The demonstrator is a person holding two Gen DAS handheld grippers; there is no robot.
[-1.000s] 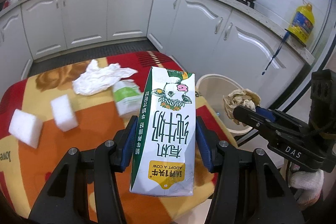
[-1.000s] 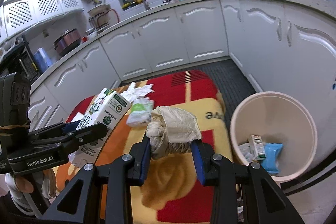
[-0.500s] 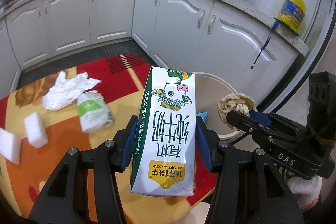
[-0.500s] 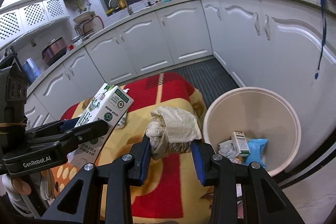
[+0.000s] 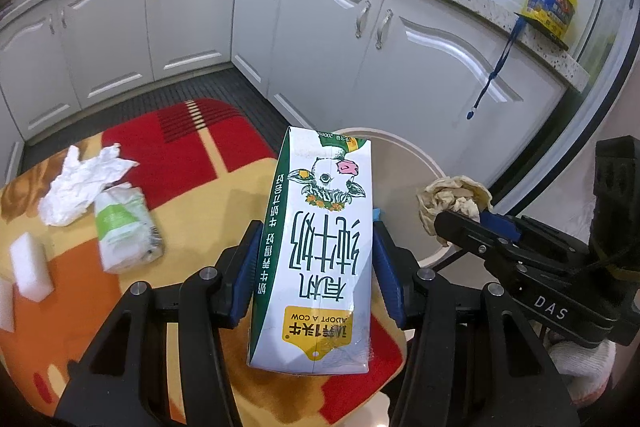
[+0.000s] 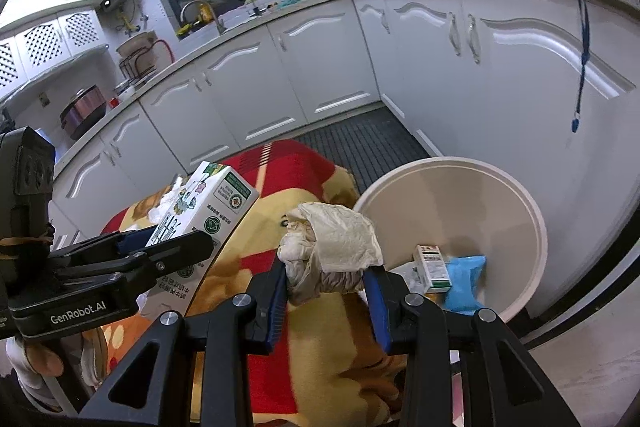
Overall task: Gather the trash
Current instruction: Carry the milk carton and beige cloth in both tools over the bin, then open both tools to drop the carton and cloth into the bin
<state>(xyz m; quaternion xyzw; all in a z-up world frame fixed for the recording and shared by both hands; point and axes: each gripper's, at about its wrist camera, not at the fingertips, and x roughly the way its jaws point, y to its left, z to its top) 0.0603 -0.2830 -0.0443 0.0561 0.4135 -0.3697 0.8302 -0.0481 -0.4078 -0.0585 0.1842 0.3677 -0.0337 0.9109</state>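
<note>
Cardboard fills the left wrist view: the left gripper [image 5: 316, 263] clamps a milk carton [image 5: 318, 231] between its blue pads, lifted off the table near the edge closest to the bin [image 5: 404, 151], whose rim shows just behind the carton's top. On the patterned tablecloth [image 5: 192, 187], farther from the bin, lie a crumpled white tissue [image 5: 78, 183], a tissue pack [image 5: 124, 227] and white foam blocks [image 5: 30, 263]. From the right wrist view, the right gripper [image 6: 326, 287] pinches a wad of soiled paper [image 6: 330, 247] just short of the bin's near rim, with a small box [image 6: 432, 267] and a blue packet [image 6: 466, 277] already inside. The carrying step seems underway; next, each load needs bringing over the bin's mouth before the jaws part.
</note>
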